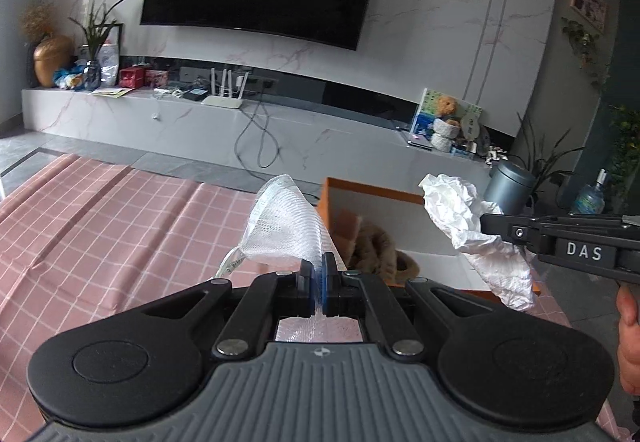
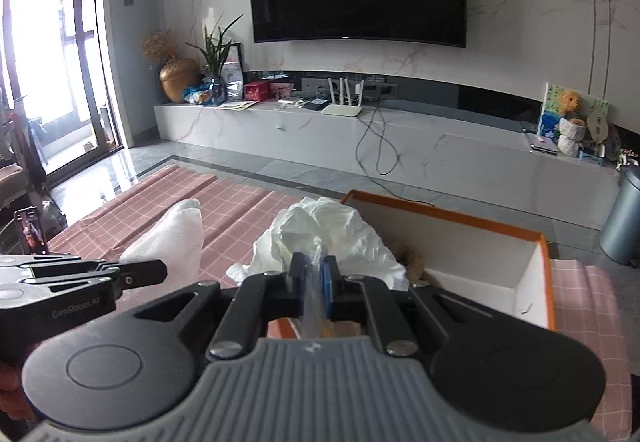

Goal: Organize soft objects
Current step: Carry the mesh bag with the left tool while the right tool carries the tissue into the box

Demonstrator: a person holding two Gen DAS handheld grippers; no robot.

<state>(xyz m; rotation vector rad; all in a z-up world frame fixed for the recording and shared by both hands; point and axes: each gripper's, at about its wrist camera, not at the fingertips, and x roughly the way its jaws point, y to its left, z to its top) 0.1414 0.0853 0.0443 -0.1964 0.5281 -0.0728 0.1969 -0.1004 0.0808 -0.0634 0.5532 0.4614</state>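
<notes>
We hold two soft things in the air at once, and this is where the risk begins. Our left gripper (image 1: 318,276) is closed on a thin edge of the white mesh sleeve (image 1: 280,226), which stands up from the jaws above the pink checked tablecloth (image 1: 100,222), close to the near left corner of the orange-rimmed box (image 2: 536,262). Our right gripper (image 2: 314,282) is closed on a small fold of the crumpled white plastic bag (image 2: 320,234), and the bag hangs over the near left edge of the box. Inside the box a brown plush thing (image 1: 376,246) already lies against the left wall. We think the first danger is slipping: both grips take only a little material, and the plastic is smooth, so a quick swing may pull it out of the jaws and it would fall on the cloth outside the box. The second danger is collision, because the two grippers are near each other and both seem to go to the same corner. The mesh is light and springy, so after release it may rise over the rim and fall out. The bag may also spread and cover the plush thing, leaving less room for the mesh.
</notes>
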